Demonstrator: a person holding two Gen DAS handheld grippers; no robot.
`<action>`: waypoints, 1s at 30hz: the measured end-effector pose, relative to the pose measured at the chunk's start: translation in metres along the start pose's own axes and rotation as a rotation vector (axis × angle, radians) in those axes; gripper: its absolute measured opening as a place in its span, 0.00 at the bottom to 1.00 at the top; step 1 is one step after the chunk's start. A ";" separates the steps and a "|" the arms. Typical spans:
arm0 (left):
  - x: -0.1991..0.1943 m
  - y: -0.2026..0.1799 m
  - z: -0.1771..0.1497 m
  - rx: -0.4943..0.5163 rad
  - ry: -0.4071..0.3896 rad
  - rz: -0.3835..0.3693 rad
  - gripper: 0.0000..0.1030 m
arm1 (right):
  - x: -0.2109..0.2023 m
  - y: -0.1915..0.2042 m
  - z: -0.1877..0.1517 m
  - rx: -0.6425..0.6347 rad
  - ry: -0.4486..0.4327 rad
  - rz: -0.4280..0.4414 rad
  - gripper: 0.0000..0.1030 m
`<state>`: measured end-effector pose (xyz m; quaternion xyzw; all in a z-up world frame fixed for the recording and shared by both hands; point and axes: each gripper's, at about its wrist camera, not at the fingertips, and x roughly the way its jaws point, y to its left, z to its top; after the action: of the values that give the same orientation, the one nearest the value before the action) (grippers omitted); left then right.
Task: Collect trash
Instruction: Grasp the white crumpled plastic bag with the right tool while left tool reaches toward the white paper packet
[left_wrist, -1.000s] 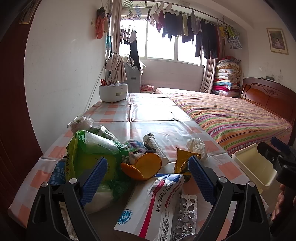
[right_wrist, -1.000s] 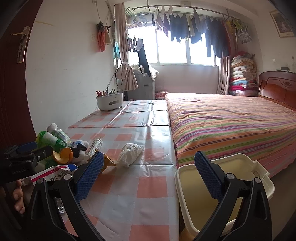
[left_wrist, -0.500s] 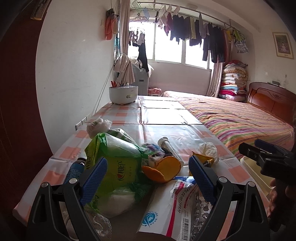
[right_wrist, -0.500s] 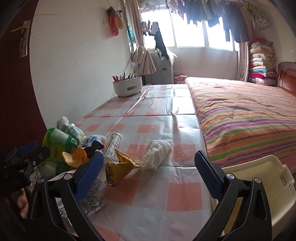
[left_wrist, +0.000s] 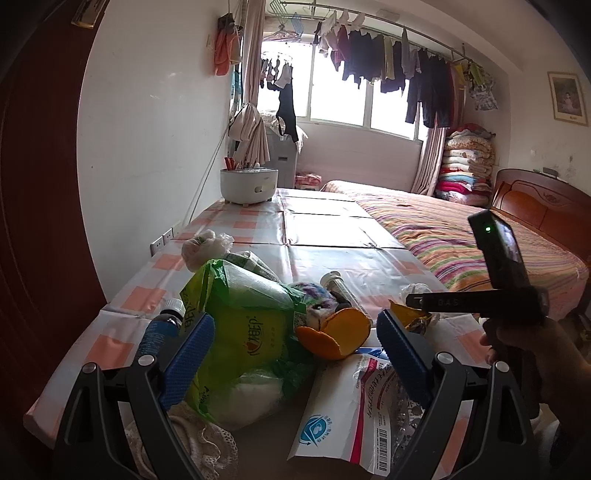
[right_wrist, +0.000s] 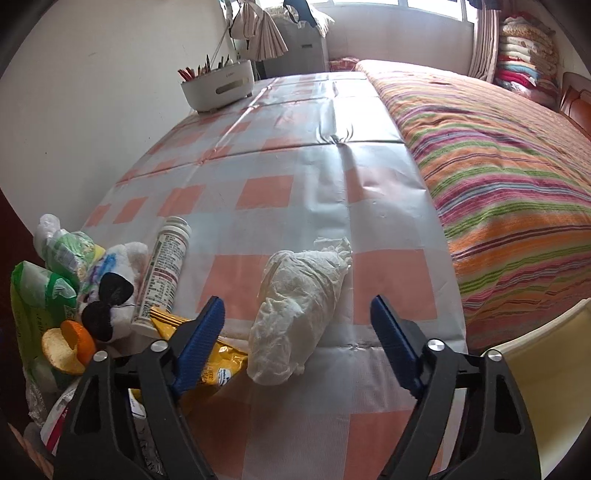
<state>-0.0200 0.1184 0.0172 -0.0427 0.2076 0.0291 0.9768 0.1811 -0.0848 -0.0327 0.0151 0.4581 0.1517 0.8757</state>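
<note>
Trash lies on the checked table (right_wrist: 266, 192). In the right wrist view a crumpled white tissue wad (right_wrist: 295, 310) lies between the open jaws of my right gripper (right_wrist: 297, 321), just ahead of the tips. A yellow wrapper (right_wrist: 218, 358) lies under its left finger, next to a white tube (right_wrist: 164, 269). My left gripper (left_wrist: 295, 343) is open over a green bag (left_wrist: 240, 325), an orange peel (left_wrist: 340, 332) and a white medicine packet (left_wrist: 351, 406). The right gripper's body (left_wrist: 502, 266) shows at the right of the left wrist view.
A cream bin (right_wrist: 546, 369) stands at the table's right front corner. A striped bed (right_wrist: 498, 166) runs along the right side. A white pen holder (right_wrist: 218, 85) stands at the far end. A plush toy (right_wrist: 110, 295) and a blue bottle (left_wrist: 159, 332) lie among the trash.
My right gripper has moved forward and tilted down over the tissue wad, which now lies between its jaws. The left gripper has shifted slightly and stays open.
</note>
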 end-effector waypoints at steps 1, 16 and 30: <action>-0.001 0.000 -0.001 0.000 -0.001 -0.009 0.84 | 0.005 -0.001 0.000 0.004 0.017 0.005 0.65; -0.012 -0.038 -0.021 0.157 0.108 -0.192 0.84 | -0.035 -0.010 -0.008 0.013 -0.100 0.062 0.22; 0.057 -0.037 -0.032 0.069 0.481 -0.201 0.81 | -0.072 -0.014 -0.021 0.009 -0.213 0.095 0.25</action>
<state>0.0220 0.0811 -0.0322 -0.0352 0.4295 -0.0860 0.8983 0.1291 -0.1210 0.0104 0.0571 0.3619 0.1886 0.9112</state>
